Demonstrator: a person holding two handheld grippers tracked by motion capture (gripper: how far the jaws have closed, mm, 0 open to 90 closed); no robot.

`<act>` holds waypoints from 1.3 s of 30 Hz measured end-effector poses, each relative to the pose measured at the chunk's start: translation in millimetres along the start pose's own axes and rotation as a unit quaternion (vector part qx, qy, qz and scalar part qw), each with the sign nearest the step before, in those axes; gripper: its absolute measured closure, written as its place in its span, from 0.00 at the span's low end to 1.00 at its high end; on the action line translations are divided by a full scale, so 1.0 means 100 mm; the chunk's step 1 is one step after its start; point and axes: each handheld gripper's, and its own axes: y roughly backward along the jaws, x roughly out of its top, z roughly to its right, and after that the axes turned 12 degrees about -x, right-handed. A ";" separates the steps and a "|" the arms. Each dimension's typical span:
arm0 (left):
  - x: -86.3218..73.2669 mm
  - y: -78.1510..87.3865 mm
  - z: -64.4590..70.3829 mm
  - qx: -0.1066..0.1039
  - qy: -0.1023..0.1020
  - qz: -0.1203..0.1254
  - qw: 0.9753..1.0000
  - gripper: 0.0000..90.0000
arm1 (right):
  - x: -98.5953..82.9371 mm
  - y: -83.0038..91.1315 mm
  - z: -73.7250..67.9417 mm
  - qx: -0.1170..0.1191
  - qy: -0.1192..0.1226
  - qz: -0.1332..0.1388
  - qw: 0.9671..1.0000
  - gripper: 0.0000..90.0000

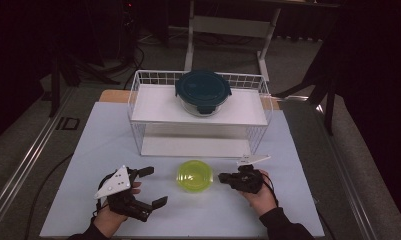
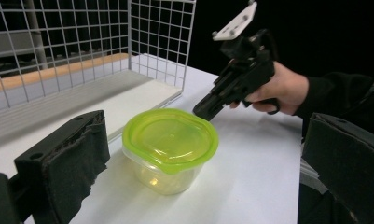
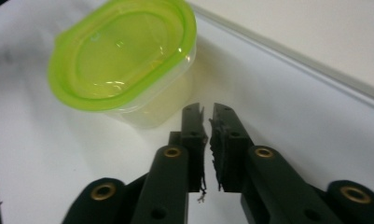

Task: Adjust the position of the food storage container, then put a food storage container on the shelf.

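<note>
The small clear plastic tub with the lime-green lid (image 1: 194, 176) is seen on the white table (image 1: 88, 150), in front of the white wire rack (image 1: 138, 107) and between the two grippers. The right gripper (image 1: 223, 177), jaws nearly closed on nothing, is placed just beside its right edge. The left gripper (image 1: 153, 186), spread wide, is judged farther off.

The right gripper (image 3: 208, 116), jaws nearly together and empty, sits just beside the green-lidded container (image 3: 124, 60).
</note>
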 end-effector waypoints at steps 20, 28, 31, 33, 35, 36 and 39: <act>0.25 -0.16 -0.18 -0.057 0.063 -0.028 0.996 0.03 | 0.07 0.54 -0.21 -0.005 -0.024 0.095 0.995 0.17; 0.21 -0.29 -0.41 -0.048 0.142 -0.062 0.987 0.04 | 0.16 0.52 -0.22 0.001 -0.032 0.109 0.993 0.16; 0.15 -0.34 -0.53 -0.046 0.193 -0.059 0.978 0.05 | 0.18 0.49 -0.22 0.004 -0.039 0.102 0.994 0.16; 0.11 -0.37 -0.61 -0.051 0.236 -0.054 0.969 0.05 | 0.20 0.45 -0.23 -0.006 -0.049 0.090 0.995 0.16; 0.09 -0.41 -0.65 -0.032 0.258 -0.062 0.963 0.05 | 0.21 0.43 -0.24 -0.014 -0.052 0.086 0.995 0.15; 0.08 -0.43 -0.67 -0.023 0.268 -0.070 0.961 0.13 | 0.23 0.39 -0.26 -0.013 -0.055 0.083 0.995 0.14; 0.05 -0.49 -0.70 -0.014 0.300 -0.083 0.950 0.17 | 0.25 0.33 -0.28 -0.013 -0.075 0.070 0.995 0.15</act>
